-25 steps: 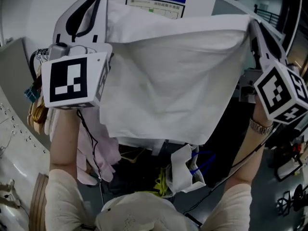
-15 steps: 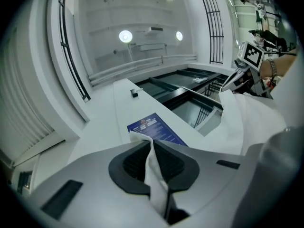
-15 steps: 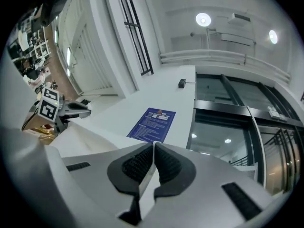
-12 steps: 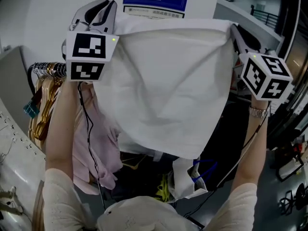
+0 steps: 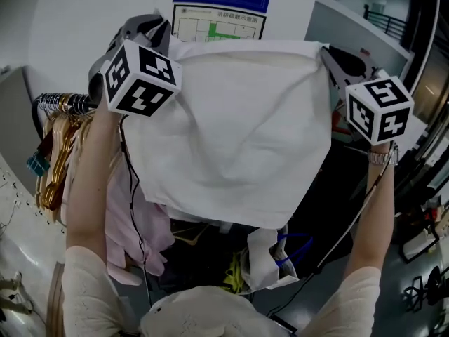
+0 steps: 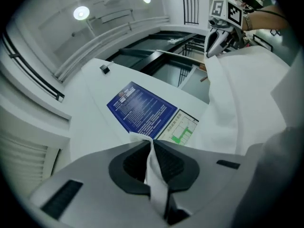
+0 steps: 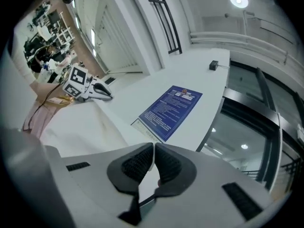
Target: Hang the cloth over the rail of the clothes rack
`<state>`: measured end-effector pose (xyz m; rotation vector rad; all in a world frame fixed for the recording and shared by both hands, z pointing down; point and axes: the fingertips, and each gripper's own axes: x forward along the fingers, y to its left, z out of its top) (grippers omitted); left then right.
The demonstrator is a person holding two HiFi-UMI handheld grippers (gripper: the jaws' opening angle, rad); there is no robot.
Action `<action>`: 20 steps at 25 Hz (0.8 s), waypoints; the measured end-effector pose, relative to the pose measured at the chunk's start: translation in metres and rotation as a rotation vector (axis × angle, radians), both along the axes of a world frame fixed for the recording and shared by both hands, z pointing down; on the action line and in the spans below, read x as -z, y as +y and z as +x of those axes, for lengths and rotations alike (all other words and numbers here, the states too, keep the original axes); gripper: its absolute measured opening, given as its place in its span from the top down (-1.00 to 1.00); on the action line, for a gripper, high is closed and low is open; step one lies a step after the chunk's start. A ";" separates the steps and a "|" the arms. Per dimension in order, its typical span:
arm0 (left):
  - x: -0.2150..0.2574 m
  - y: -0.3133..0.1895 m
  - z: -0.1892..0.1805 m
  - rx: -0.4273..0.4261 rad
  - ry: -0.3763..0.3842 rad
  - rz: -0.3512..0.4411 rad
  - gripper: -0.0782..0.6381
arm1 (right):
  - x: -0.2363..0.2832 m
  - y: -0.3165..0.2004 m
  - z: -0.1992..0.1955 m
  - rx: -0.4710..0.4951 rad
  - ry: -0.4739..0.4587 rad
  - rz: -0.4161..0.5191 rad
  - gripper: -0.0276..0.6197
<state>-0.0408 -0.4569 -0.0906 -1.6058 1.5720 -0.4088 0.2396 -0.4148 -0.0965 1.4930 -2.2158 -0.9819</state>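
the cloth [image 5: 238, 132] is stretched level, each top corner pinched by the left gripper [image 5: 165, 41] and right gripper [image 5: 325, 50]; the rail [image 5: 62, 103] is seen low, beside the left one.

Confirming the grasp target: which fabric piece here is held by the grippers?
The white cloth, pinched at its top corners by the left gripper and right gripper; the pink garment hangs ungripped below.

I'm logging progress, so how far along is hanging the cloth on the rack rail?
Done: the cloth is picked up and spread out, one top corner clamped in the left gripper, the other in the right gripper. In hand: holding it raised. Remaining: draping it over the rail beside the hangers.
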 end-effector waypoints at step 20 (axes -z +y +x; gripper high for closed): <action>-0.064 -0.028 0.009 0.190 -0.301 -0.303 0.72 | -0.049 -0.021 0.030 0.106 0.048 -0.289 0.71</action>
